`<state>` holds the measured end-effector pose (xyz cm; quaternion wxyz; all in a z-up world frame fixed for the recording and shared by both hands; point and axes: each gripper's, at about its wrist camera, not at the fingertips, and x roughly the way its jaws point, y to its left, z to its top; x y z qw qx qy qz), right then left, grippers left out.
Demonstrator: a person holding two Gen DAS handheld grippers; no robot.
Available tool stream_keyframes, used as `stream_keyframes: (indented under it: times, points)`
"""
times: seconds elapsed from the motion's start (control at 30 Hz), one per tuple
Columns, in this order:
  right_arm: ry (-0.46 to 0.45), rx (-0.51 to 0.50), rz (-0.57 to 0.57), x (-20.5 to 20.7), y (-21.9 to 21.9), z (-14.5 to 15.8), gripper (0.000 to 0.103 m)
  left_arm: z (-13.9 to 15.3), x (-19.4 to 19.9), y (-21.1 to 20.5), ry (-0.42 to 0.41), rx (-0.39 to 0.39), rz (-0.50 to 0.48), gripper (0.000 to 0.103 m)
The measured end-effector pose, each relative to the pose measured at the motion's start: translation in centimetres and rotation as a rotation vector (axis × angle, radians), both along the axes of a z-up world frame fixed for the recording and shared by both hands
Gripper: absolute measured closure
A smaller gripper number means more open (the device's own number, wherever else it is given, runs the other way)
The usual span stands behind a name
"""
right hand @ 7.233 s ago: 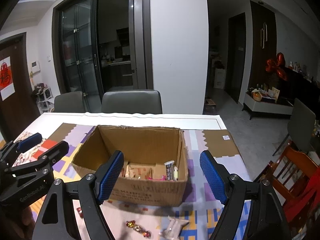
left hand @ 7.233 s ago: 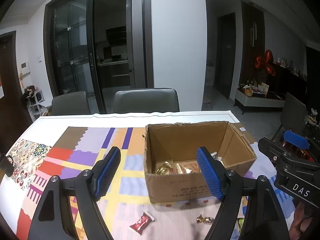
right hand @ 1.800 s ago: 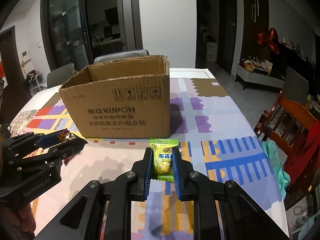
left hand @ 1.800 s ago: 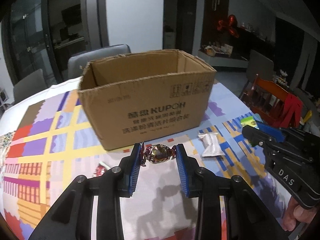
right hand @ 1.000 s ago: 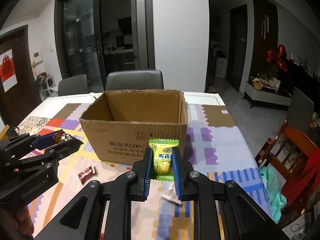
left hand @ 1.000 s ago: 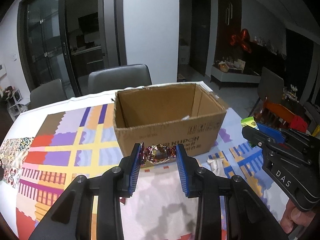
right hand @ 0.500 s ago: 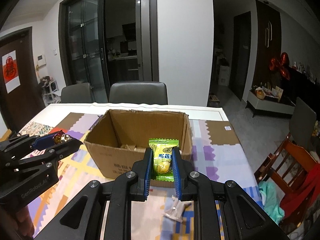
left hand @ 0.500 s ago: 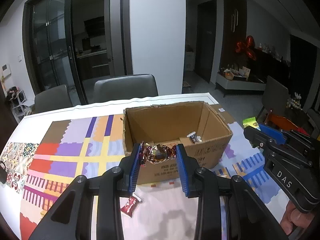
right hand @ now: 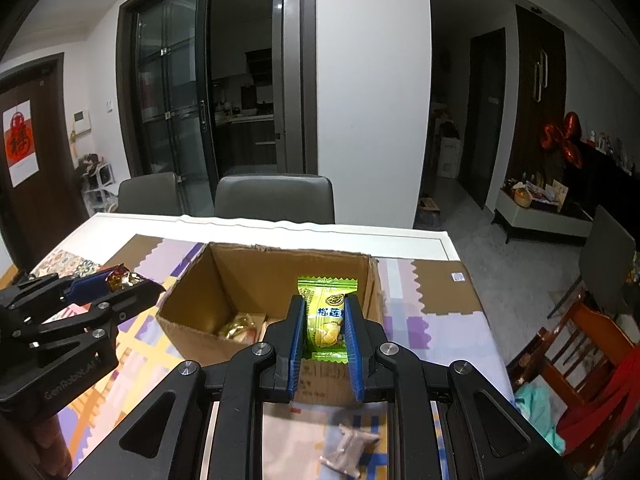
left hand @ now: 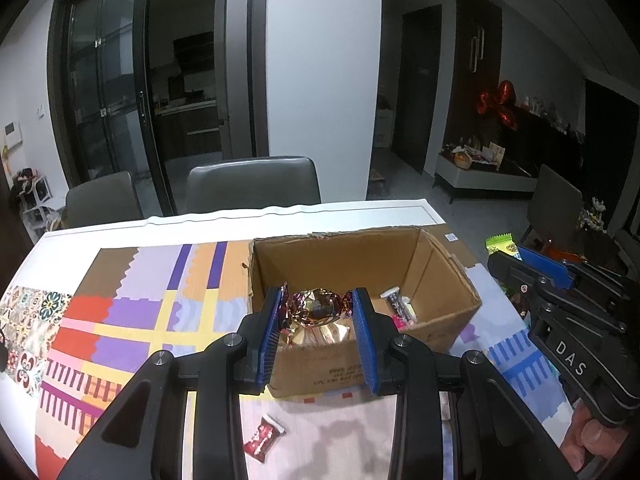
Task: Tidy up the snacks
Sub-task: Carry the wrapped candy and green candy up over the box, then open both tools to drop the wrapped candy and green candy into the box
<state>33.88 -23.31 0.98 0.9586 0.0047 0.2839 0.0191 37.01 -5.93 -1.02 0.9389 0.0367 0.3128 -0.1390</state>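
An open cardboard box (left hand: 440, 308) (right hand: 192, 304) stands on the patterned tablecloth with several wrapped snacks inside. My left gripper (left hand: 316, 312) is shut on a foil-wrapped candy (left hand: 316, 308), held above the box's near wall; the same candy (right hand: 120, 274) shows at the left of the right wrist view. My right gripper (right hand: 324, 318) is shut on a green snack packet (right hand: 326, 316), held upright over the box's near right side. Its green top (left hand: 500, 242) peeks out at the right of the left wrist view.
A red wrapped candy (left hand: 262, 438) lies on the tablecloth (left hand: 132, 312) in front of the box, and a pale wrapped snack (right hand: 348, 450) lies near the front right. Grey chairs (left hand: 252, 184) stand behind the table. A wooden chair (right hand: 580, 344) stands to the right.
Both grippers have risen and moved toward the box with their snacks. The box's inside now shows more from above.
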Motion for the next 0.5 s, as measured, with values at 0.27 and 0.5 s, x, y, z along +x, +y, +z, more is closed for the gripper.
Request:
stream_keyframes:
  times: [0.27, 0.5]
  points:
    - [0.008, -0.002, 0.013, 2.7, 0.7, -0.4, 0.082, -0.7, 2.6, -0.1, 0.013, -0.005, 0.005, 0.068]
    - [0.025, -0.004, 0.021, 5.3, 0.7, -1.3, 0.082, -1.7, 4.7, -0.2, 0.030, -0.009, 0.012, 0.068]
